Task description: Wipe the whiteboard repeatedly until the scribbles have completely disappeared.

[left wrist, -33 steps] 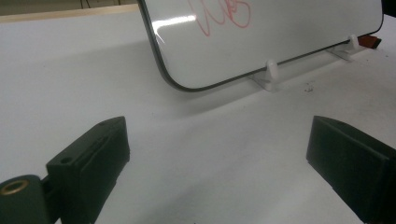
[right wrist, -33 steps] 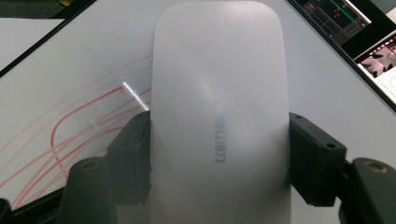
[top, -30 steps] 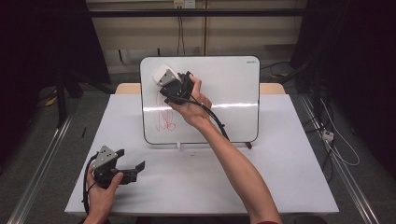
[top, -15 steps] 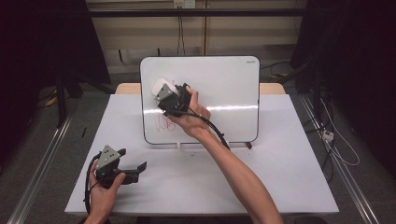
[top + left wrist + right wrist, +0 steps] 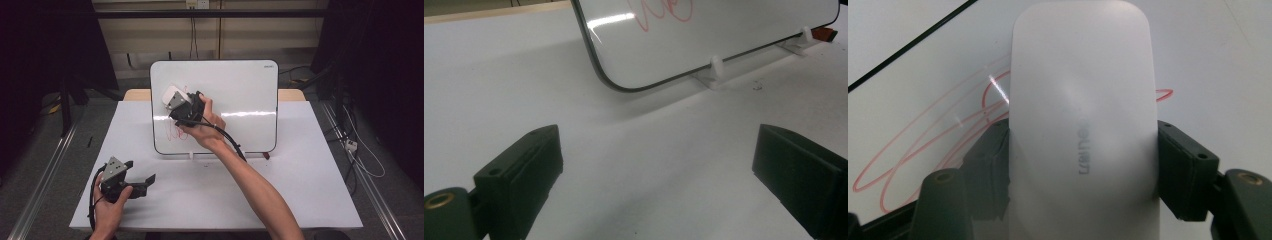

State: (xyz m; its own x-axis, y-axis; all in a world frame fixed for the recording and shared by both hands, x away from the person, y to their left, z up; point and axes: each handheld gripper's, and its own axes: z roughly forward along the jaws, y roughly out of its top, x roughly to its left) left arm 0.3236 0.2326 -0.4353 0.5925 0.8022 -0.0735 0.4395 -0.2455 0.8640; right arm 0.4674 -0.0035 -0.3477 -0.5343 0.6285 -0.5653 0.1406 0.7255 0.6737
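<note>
The white eraser (image 5: 1080, 125) is pressed flat against the whiteboard (image 5: 240, 90), in the board's upper left part, and the fingers of the right gripper (image 5: 186, 107) are closed on its two long sides; in the right gripper view the red scribble (image 5: 923, 150) runs out from under the eraser on the left, and a small red end shows on its right side. Compared with half a second ago and one second ago, the eraser sits a little more to the left and a little lower on the board, so the right hand (image 5: 202, 127) is carrying it in a short stroke toward the red lines; in the high view the scribble (image 5: 176, 131) lies just below the gripper and most of it is not yet wiped. My judgement is that the work is erasing the drawing, and that it is only in its first part; more strokes downward are needed.

The board stands tilted on its small white feet (image 5: 716, 70) near the far edge of the counter (image 5: 300, 190); the left gripper (image 5: 132, 177) rests near the near left corner of the counter, in the same place as before; its fingers are wide apart and hold nothing, and they point toward the board's lower left corner.
</note>
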